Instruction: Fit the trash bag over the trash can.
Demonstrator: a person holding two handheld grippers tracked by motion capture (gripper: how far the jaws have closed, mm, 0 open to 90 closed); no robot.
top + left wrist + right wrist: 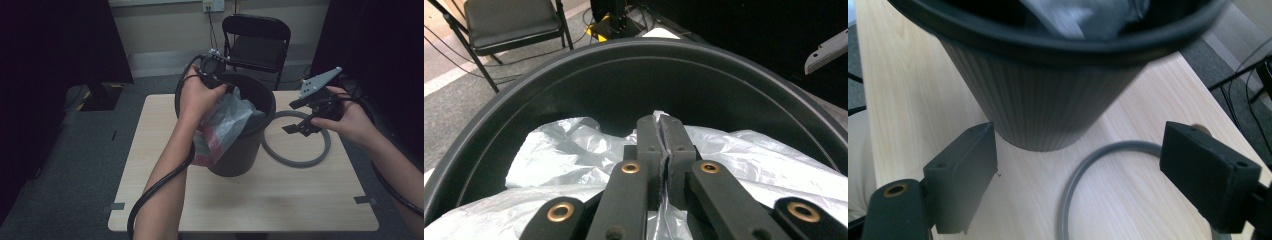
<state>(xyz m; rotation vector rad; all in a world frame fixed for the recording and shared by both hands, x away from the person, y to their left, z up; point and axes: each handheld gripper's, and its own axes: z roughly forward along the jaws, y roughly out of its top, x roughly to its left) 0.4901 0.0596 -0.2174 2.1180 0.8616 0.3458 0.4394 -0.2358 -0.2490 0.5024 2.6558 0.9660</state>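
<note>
A dark ribbed bin (240, 150) stands on the wooden table (280, 200). A translucent plastic bag (225, 125) with red print drapes over its near-left rim. My left gripper (220, 82) is over that rim, shut on a fold of the bag (574, 155), with the thin plastic pinched between its fingers (649, 150). My right gripper (305, 120) hovers to the right of the bin, above a grey ring (295, 160) lying flat on the table. It is open with nothing between its fingers (968, 170), and it faces the bin wall (1043, 110) and the ring (1083, 175).
A black folding chair (257, 42) stands behind the table. Dark curtains hang at both sides of the room. Cables trail from both grippers over the person's forearms. Bare tabletop lies in front of the bin.
</note>
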